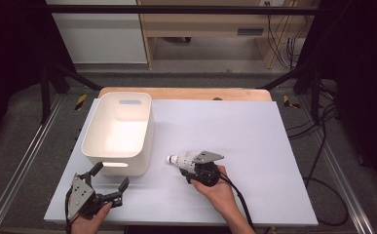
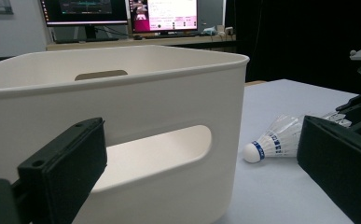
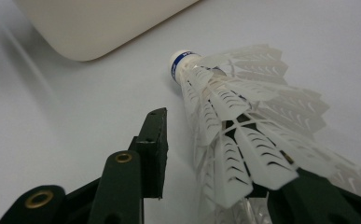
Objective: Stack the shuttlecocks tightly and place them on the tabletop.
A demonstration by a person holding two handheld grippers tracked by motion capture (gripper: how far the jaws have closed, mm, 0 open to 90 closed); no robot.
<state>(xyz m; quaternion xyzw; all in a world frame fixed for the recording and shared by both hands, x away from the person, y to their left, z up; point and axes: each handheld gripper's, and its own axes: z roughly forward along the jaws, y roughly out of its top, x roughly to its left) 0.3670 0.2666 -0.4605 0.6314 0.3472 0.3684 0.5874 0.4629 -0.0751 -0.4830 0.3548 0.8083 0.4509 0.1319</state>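
A white shuttlecock (image 1: 179,160) lay on its side on the table (image 1: 254,141), a little toward the near edge from the middle, with its cork pointing toward the left edge and a white bin (image 1: 119,131). In the right tool view the blue band round the cork (image 3: 182,63) was plain, and the feather skirt (image 3: 243,126) ran back between the two black jaws.

The right tool (image 1: 192,168), held in the person's right hand (image 1: 218,190), sat around the skirt end of the shuttlecock. One jaw stood just beside the feathers with a thin gap showing; the other was under or against the skirt on the far side, though whether it pressed there could not be told. No clamped grip was visible, so the tool read as partly open about the skirt.

The left tool (image 1: 109,176) rested near the near-left corner of the table, in the person's left hand (image 1: 86,222), its jaws wide apart and holding nothing. It pointed at the near wall of the bin, where a handle slot (image 2: 162,151) was cut.

The bin stood upright toward the left edge, near the far-left corner, just beside the shuttlecock's cork but apart from it.
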